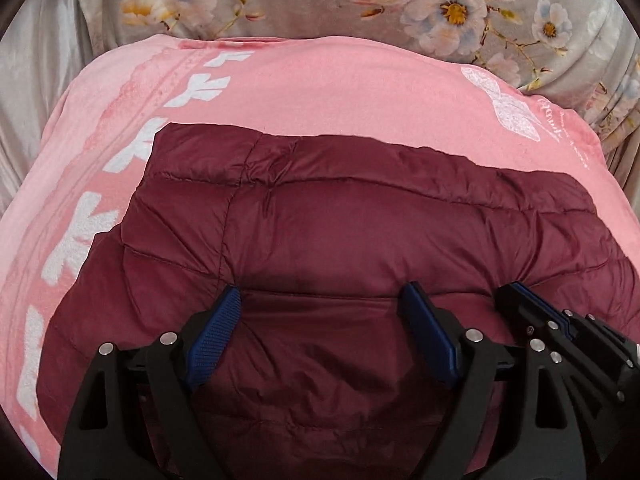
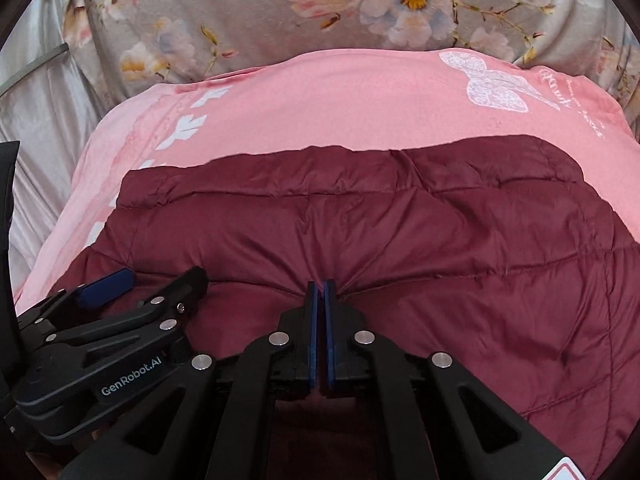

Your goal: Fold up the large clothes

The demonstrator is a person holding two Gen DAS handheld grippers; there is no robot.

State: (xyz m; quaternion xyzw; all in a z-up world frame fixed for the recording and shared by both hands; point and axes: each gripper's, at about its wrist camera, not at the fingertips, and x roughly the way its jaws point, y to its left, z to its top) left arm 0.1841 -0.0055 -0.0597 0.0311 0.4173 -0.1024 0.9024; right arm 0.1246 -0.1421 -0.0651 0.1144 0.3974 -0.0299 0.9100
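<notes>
We find one garment: a dark maroon quilted puffer jacket [image 1: 340,232], lying flat and spread on a pink blanket [image 1: 320,92]. Its stitched channels run crosswise, and its surface is puffy and creased. The far edge lies nearly straight across the blanket. A small pucker of fabric is gathered near the closest edge.

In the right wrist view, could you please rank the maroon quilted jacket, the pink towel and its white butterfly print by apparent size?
1. Maroon quilted jacket, though nearest the camera.
2. Pink towel, partly covered by the jacket, so possibly larger.
3. White butterfly print, clearly smallest.
</notes>
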